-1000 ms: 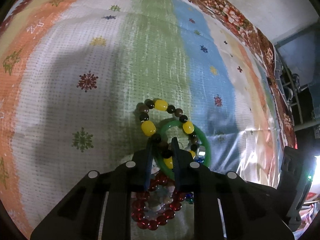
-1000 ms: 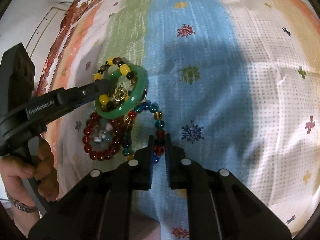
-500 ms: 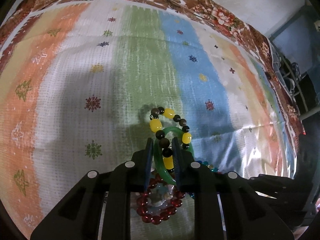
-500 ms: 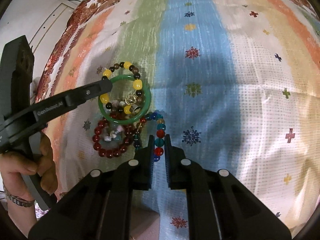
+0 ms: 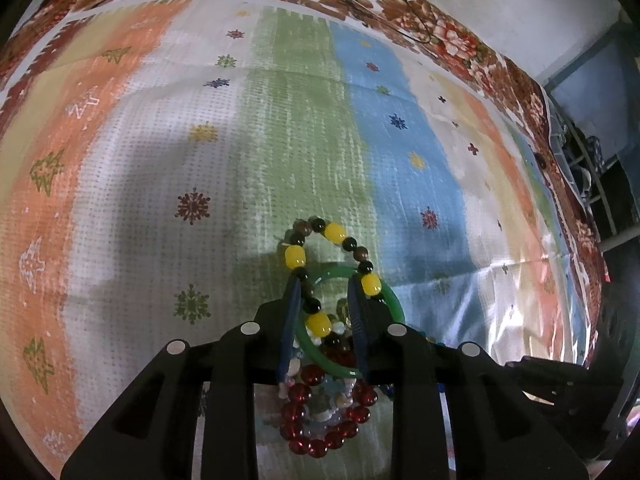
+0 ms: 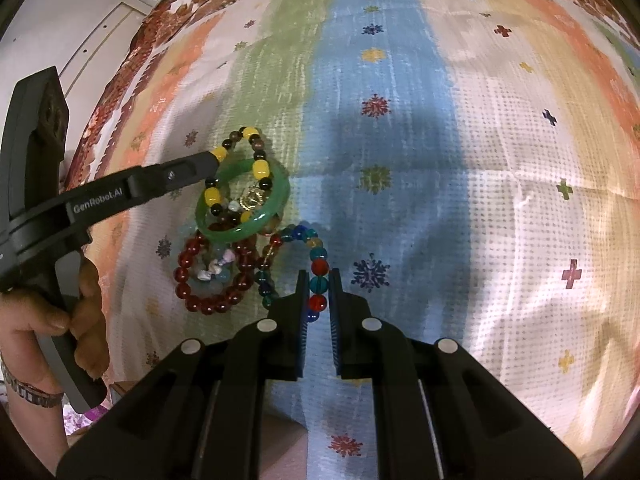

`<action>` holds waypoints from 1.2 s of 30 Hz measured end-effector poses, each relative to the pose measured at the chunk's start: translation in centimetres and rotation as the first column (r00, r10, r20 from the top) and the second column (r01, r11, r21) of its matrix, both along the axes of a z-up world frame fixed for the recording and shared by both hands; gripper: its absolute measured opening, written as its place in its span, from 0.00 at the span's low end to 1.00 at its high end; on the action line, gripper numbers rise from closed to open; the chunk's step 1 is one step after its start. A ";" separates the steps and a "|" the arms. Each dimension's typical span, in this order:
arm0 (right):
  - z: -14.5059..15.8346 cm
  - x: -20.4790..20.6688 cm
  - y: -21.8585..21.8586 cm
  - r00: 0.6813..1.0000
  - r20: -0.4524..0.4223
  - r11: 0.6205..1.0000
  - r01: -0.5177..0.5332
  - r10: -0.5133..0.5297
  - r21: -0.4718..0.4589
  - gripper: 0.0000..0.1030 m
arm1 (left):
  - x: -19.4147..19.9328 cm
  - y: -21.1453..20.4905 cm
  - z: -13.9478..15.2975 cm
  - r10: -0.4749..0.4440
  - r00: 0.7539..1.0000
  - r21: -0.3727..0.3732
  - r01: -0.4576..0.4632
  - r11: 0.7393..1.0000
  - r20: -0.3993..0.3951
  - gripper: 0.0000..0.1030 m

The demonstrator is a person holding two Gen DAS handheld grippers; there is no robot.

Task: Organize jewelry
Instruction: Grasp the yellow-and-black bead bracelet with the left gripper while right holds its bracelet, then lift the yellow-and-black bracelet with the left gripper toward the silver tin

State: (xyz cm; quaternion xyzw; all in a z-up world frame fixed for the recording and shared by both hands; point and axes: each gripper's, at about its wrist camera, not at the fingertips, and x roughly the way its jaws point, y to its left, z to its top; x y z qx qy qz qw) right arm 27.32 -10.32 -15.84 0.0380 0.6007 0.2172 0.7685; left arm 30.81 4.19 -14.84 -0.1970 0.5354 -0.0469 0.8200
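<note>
Slack has come into the left gripper [image 5: 325,284] over the last second. Its jaws stand a little wider than they did, on either side of one strand of the yellow-and-black beaded bracelet [image 5: 295,257], with daylight showing beside the beads. I judge that it straddles the strand, not pinching it. Its camera has also drawn back, so more of the striped woven cloth [image 5: 120,200] is in view, while the bracelet stays draped across the smooth green bangle [image 6: 280,196].

The right gripper [image 6: 319,274] has hardly shifted. Its jaws are narrow and closed on a red and a teal bead of the multicoloured glass-bead bracelet [image 6: 316,254], whose far end curls back to touch the bangle.

All the jewellery is still one overlapping heap near the near edge of the cloth, where the green stripe meets the blue:
- The bangle lies half on the dark red round-bead bracelet [image 6: 210,304].
- A pale stone-chip bracelet [image 6: 212,274] sits inside that red ring.
- A small gold charm [image 6: 252,200] sits inside the bangle.

For the task this reads as an early stage — nothing has been drawn clear of the pile. The right side looks ready to pull its bracelet away toward open cloth. The left would probably need to close on the yellow strand again before it could lift it, and the bangle may drag along with it.
</note>
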 end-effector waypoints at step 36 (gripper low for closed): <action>3.2 -1.2 1.0 0.993 0.105 0.998 -0.048 0.052 -0.046 0.11 | -0.9 -1.0 6.4 -0.024 0.989 -0.039 0.029 0.999 0.143 0.09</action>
